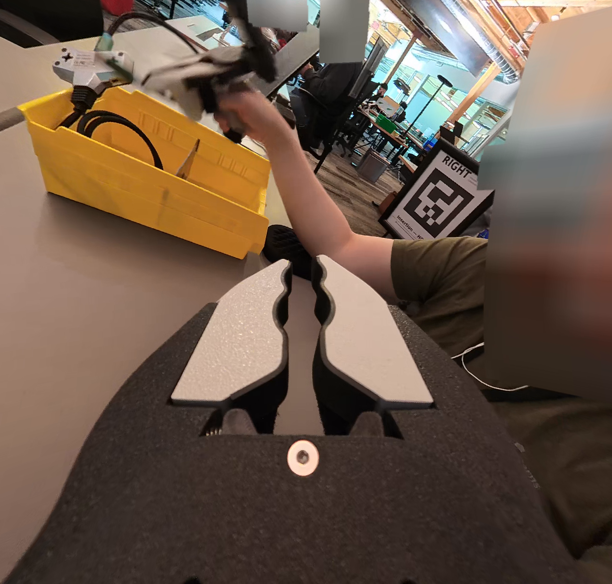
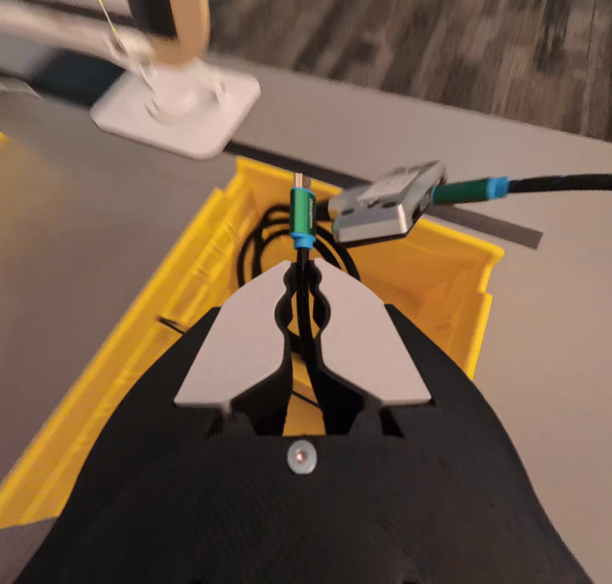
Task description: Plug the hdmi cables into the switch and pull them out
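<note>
Right gripper (image 2: 302, 263) is pinched on the black cord of an HDMI cable (image 2: 303, 306) just behind its plug, jaws pressed against the cord; the green plug (image 2: 302, 213) with a blue collar sticks straight out ahead of the fingertips, bare metal tip pointing away, not inserted in anything. The silver switch (image 2: 387, 203) hangs just right of and slightly beyond that plug, above the far end of the yellow bin (image 2: 477, 306), tilted; a second green-and-blue plug (image 2: 470, 189) is seated in its right side, its black cable running off to the right. Loose black cable coils (image 2: 265, 233) lie in the bin below the fingertips. A white stand base (image 2: 185, 121) sits on the grey table (image 2: 82, 220), far ahead to the left, blurred. Left gripper (image 1: 302, 266) holds nothing, jaws slightly parted with a narrow gap, hovering low over the table near the person's forearm (image 1: 308, 203). Ahead and to its upper left the right gripper, blurred, is up over the bin beside the switch.
</note>
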The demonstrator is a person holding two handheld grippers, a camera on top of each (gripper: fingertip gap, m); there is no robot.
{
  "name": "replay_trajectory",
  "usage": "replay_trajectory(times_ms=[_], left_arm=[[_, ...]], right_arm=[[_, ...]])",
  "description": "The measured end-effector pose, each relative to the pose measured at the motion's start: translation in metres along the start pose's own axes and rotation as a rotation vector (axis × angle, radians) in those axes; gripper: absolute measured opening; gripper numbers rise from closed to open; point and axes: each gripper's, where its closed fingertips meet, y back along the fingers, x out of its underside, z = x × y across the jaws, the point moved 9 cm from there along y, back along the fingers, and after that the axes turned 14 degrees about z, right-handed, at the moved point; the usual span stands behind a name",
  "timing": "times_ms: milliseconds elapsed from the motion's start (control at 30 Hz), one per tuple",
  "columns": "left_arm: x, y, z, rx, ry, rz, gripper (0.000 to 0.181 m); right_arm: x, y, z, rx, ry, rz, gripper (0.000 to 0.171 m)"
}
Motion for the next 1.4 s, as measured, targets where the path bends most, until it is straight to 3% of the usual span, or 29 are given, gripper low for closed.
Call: replay_trajectory(times_ms=[33, 133, 267, 467, 600, 667, 767, 933, 1100, 1267, 1400], left_arm=[[0.0, 0.0, -0.001, -0.001, -0.005, 0.001, 0.011], [-0.001, 0.002, -0.003, -0.006, -0.016, 0.001, 0.011], [-0.001, 0.001, 0.0, 0.0, -0.004, -0.005, 0.01], [0.0, -0.004, -0.001, 0.006, -0.008, 0.015, 0.01], [-0.001, -0.006, -0.002, 0.009, -0.008, 0.02, 0.01], [0.0, -0.006, -0.001, 0.01, -0.007, 0.021, 0.01], [0.0, -0.007, 0.0, 0.012, -0.002, 0.022, 0.01], [0.0, -0.009, -0.001, 0.012, -0.005, 0.03, 0.01], [-0.001, -0.006, -0.003, 0.015, -0.01, 0.022, 0.01], [-0.002, -0.002, -0.005, 0.015, -0.016, 0.009, 0.01], [-0.003, 0.002, -0.008, 0.006, -0.025, 0.0, 0.01]], right_arm=[[0.005, -0.009, -0.001, 0.025, 0.043, 0.063, 0.008], [0.016, -0.03, -0.001, 0.06, 0.172, 0.193, 0.008], [0.012, -0.047, 0.013, 0.086, 0.34, 0.183, 0.008], [-0.011, -0.064, 0.033, 0.113, 0.309, 0.041, 0.008], [-0.02, -0.064, 0.039, 0.024, 0.207, -0.049, 0.008], [-0.015, -0.069, 0.038, -0.048, 0.142, 0.06, 0.008], [0.003, -0.084, 0.025, 0.072, 0.146, 0.292, 0.009], [0.008, -0.083, 0.031, -0.015, 0.099, 0.406, 0.015], [0.001, -0.052, 0.031, 0.025, 0.15, 0.347, 0.035], [-0.006, 0.012, 0.031, 0.001, 0.193, 0.134, 0.036], [0.009, 0.062, -0.01, 0.259, 0.105, -0.054, 0.037]])
